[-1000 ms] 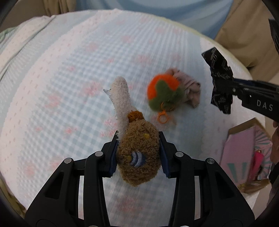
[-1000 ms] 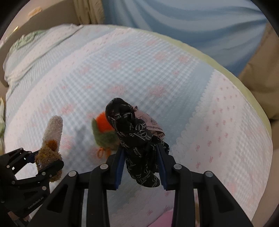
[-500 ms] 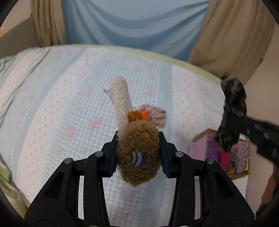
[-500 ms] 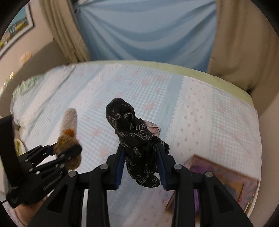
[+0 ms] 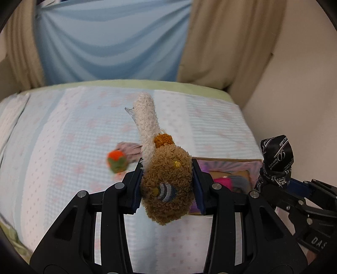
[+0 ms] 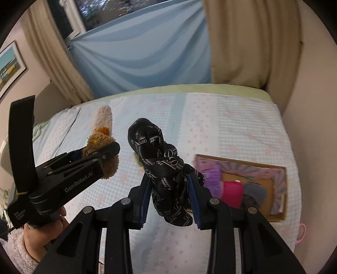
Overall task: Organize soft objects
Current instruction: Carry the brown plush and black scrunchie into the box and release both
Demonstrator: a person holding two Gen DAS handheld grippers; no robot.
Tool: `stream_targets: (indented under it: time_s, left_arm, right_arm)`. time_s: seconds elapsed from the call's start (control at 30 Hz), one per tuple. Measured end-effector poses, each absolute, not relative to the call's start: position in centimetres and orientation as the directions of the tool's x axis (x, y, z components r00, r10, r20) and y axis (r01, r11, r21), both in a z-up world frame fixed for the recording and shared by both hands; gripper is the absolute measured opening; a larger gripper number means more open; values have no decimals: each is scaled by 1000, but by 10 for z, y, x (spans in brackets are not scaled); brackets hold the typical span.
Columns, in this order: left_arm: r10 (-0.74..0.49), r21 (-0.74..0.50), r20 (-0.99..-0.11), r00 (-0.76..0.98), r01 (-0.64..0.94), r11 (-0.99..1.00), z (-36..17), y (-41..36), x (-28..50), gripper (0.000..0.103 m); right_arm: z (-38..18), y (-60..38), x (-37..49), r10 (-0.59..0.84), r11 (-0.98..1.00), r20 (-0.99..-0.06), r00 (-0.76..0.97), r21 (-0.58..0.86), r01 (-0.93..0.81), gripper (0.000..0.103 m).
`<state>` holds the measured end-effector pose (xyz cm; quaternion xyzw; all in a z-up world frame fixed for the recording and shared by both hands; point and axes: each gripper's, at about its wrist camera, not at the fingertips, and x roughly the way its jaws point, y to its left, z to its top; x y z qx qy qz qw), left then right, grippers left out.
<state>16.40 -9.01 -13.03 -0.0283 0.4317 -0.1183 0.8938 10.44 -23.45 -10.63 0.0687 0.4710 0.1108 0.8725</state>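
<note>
White "GenRobot.AI" on left tool (image 6: 109,157) body. "DAS" on right tool (image 5: 280,185) body. White script lettering on black scarf (image 6: 166,175), not clearly legible.

a home bedroom: quilted bed (image 5: 63,168), curtains (image 6: 137,52), framed picture (image 6: 8,67).

A bed (image 6: 242,126) with a pale blue and white checked cover (image 5: 63,158) fills the near scene. Behind it hangs a light blue curtain (image 6: 143,57) between beige curtains (image 6: 248,42). A window (image 6: 101,12) is far left, and a framed picture (image 6: 9,63) hangs on the left wall
</note>
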Motion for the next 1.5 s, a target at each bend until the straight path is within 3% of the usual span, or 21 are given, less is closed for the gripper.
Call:
stream_targets:
  time_s: [0.33, 0.67, 1.07, 1.27, 1.33, 1.4, 1.5]
  left_arm:
    - [-307, -165, -784, 539, 297, 941, -153, -209, 164, 37]
    - [-321, -161, -864, 388, 393, 906, -217, -306, 179, 37]
    - [-283, -159, -936, 210, 464, 871, -316, -350, 200, 37]
    - [-261, -149, -952, 157, 509, 848, -339, -360, 207, 38]
    - [-261, -154, -955, 139, 518, 841, -340, -360, 210, 53]
    - [-242, -139, -961, 130, 530, 837, -339, -360, 212, 103]
    - [-261, -166, -959, 107, 536, 828, -337, -353, 213, 103]
  right_arm:
    - [-110, -350, 98, 166, 977, -826, 538, 212, 23, 32]
    - [-172, -443, 115, 139, 957, -886, 442, 235, 169, 32]
    - [-261, -491, 137, 152, 912, -940, 304, 253, 324, 32]
    - [-292, -497, 152, 177, 901, -954, 241, 256, 351, 32]
    - [-297, -499, 155, 185, 896, -956, 228, 259, 362, 33]
    - [-303, -503, 158, 202, 886, -954, 220, 274, 375, 43]
    - [-306, -505, 162, 227, 872, -949, 218, 298, 388, 72]
